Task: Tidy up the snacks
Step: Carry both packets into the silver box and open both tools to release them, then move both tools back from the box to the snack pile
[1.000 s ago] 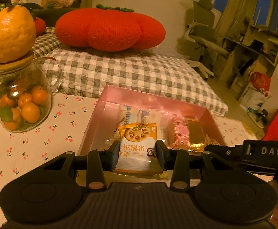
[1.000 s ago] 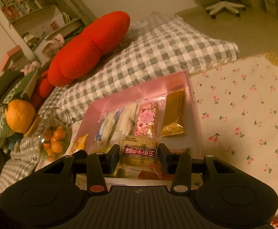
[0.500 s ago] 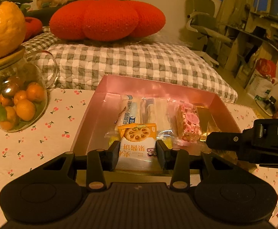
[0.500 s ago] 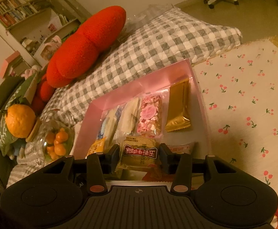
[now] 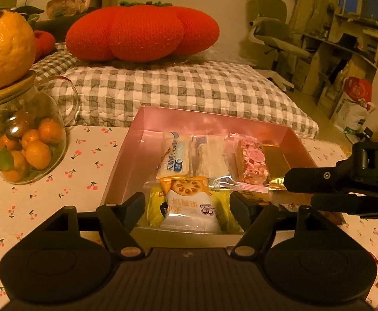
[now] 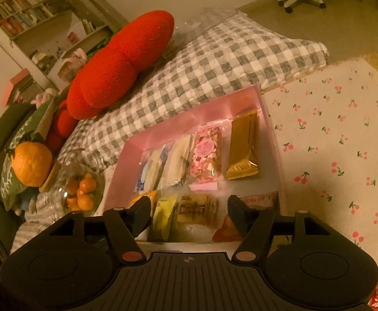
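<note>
Cherry-print cloth (image 5: 46, 186) is covering the table, with a pink tray (image 5: 126, 160) sitting on it in front of a checked cushion (image 5: 178, 90). You're holding the left gripper (image 5: 187, 203) with jaws spread, the biscuit packet (image 5: 189, 204) lying loose between them at the tray's near edge, touching neither finger; its Chinese print is reading upside down. Your right gripper (image 6: 189, 213) is also spread wide over a tan packet (image 6: 195, 211) with a dark Chinese label, too blurred to read. Left view alone is showing "D" on the right gripper's body; right view alone is showing the bookshelf (image 6: 25, 20). Both are showing the jar of oranges (image 5: 25, 145).
</note>
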